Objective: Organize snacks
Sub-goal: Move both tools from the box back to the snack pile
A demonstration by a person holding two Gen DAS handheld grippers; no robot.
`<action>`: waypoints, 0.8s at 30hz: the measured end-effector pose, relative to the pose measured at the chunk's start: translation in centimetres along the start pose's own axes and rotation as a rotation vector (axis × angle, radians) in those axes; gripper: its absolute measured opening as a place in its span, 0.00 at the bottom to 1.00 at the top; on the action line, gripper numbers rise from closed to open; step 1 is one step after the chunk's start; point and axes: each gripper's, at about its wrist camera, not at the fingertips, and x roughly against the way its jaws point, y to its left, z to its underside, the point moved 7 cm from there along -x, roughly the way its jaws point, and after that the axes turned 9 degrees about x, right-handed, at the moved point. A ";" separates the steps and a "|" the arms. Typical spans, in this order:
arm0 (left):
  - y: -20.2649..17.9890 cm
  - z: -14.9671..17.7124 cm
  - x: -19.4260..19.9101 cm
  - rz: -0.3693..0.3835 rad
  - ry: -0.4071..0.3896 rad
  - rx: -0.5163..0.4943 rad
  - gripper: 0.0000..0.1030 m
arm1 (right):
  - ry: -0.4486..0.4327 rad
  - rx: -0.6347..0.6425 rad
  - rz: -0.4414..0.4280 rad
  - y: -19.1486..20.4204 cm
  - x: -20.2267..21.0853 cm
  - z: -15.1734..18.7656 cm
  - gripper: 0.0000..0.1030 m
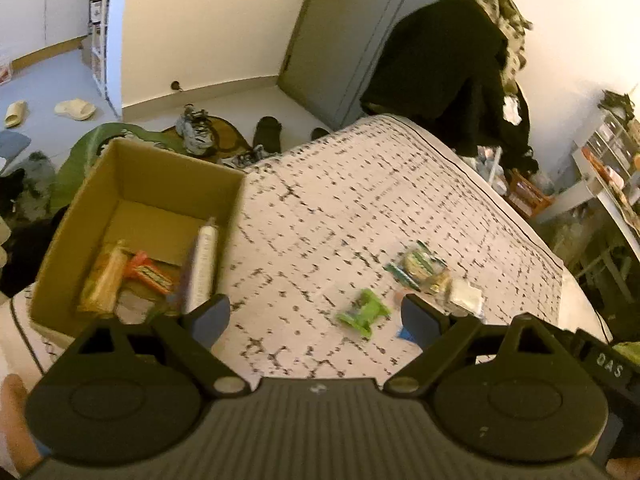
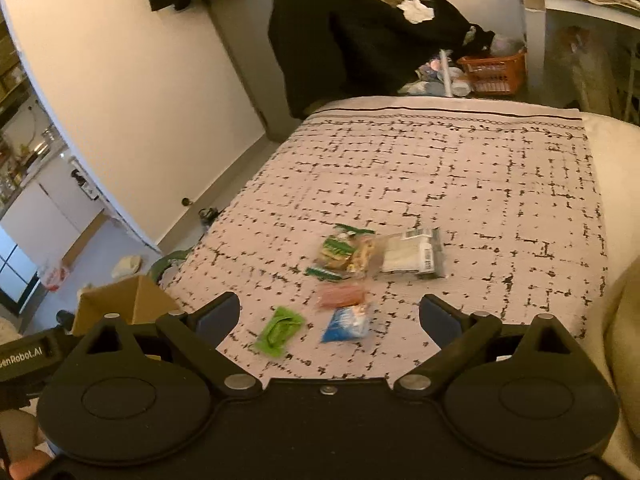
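Your left gripper is spread wide and holds nothing, low in its frame above the patterned bed. At centre left sits an open box with a silver tube and orange packets inside. Your right gripper is also wide and empty. Loose snacks lie mid-frame on the bed: a green packet, a blue packet, a pink packet and a clear bag.
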 end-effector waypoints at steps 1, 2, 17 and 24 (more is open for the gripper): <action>-0.4 0.2 -0.3 -0.001 0.005 -0.006 0.88 | -0.002 0.000 0.006 -0.3 -0.1 -0.1 0.94; -0.8 0.4 -0.6 0.000 0.008 -0.012 0.88 | -0.003 -0.003 0.011 -0.5 -0.2 -0.2 0.94; -3.9 2.4 -6.6 0.023 0.051 -0.040 0.86 | 0.025 -0.133 0.069 -4.7 -3.4 -1.0 0.86; -4.7 2.9 -9.9 0.008 0.070 -0.057 0.85 | 0.057 -0.127 0.076 -5.3 -5.4 -1.4 0.85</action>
